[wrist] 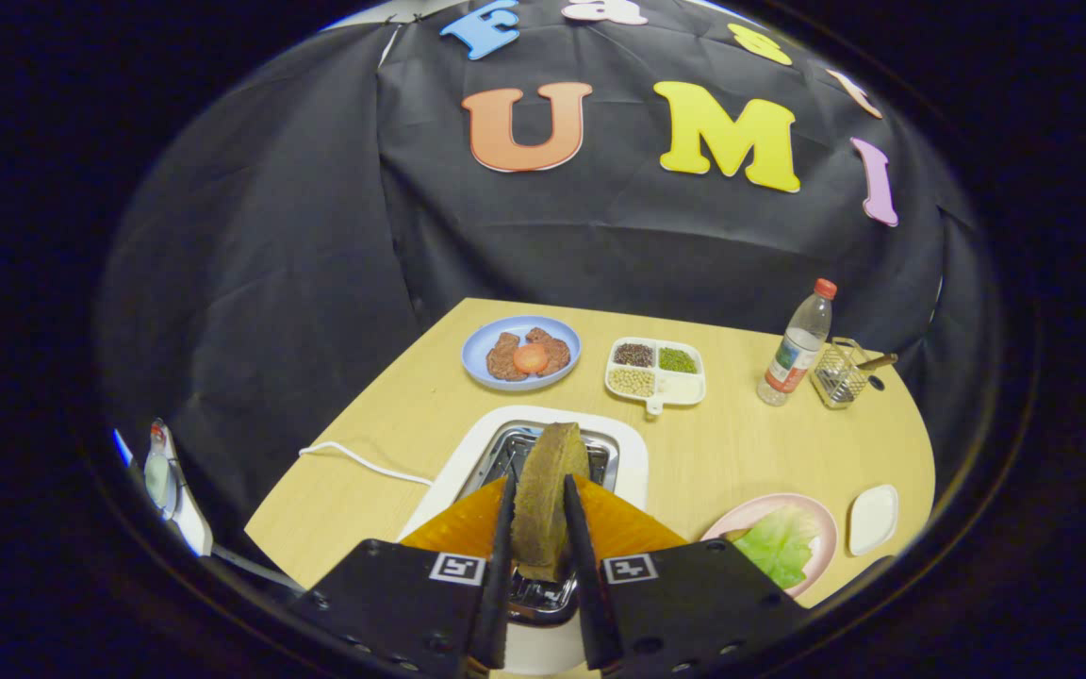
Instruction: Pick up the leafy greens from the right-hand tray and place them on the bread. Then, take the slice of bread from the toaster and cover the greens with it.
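Above the toaster (pixel 543 453), the gripper (pixel 543 528) has its two fingers closed narrowly on the slice of bread (pixel 548 500), one finger pressing each face. The slice stands on edge, its lower end at or just above the slot; you cannot tell whether it is fully clear.

Judge progress as follows. The leafy greens (pixel 777 545) lie on the pink plate (pixel 741 517), right of the fingers. If that plate is the right-hand tray, the greens step is not done. No base bread shows under the leaf.

The surface is a light wooden table (pixel 741 443) with a rounded edge. Beyond the toaster stand a blue plate (pixel 477 363) of patties with a tomato slice, a divided dish (pixel 689 389), a bottle (pixel 798 349) and a wire basket (pixel 840 372). Black cloth walls the booth behind.
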`<action>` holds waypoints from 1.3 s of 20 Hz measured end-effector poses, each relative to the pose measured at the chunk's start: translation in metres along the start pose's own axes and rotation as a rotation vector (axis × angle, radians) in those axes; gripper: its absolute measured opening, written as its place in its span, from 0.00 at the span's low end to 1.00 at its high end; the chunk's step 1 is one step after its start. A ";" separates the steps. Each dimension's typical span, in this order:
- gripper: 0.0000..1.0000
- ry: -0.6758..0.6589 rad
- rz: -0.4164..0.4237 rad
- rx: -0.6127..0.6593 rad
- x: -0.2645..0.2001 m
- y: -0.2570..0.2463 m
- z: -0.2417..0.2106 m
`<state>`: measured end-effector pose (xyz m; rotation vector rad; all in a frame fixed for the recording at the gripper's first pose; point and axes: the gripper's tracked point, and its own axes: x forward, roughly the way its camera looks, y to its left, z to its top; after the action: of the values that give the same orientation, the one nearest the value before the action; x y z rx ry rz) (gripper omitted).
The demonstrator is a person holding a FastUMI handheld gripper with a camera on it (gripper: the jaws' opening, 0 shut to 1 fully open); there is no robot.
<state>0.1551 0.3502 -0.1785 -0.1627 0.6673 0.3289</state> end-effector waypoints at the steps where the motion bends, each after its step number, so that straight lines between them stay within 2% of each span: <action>1: 0.18 -0.009 -0.014 -0.003 -0.002 -0.002 0.003; 3: 0.15 -0.016 -0.025 -0.011 -0.006 -0.003 0.005; 4: 0.10 -0.027 -0.025 -0.002 -0.013 -0.002 0.008; 8: 0.10 -0.091 -0.016 0.026 -0.039 0.001 0.034; 14: 0.10 -0.233 -0.007 0.013 -0.101 0.000 0.090; 18: 0.10 -0.344 -0.077 -0.030 -0.143 -0.028 0.114; 21: 0.10 -0.379 -0.094 -0.033 -0.157 -0.046 0.113; 26: 0.10 -0.316 -0.121 0.011 -0.139 -0.088 0.065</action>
<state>0.1211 0.2497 -0.0367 -0.1364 0.3452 0.2274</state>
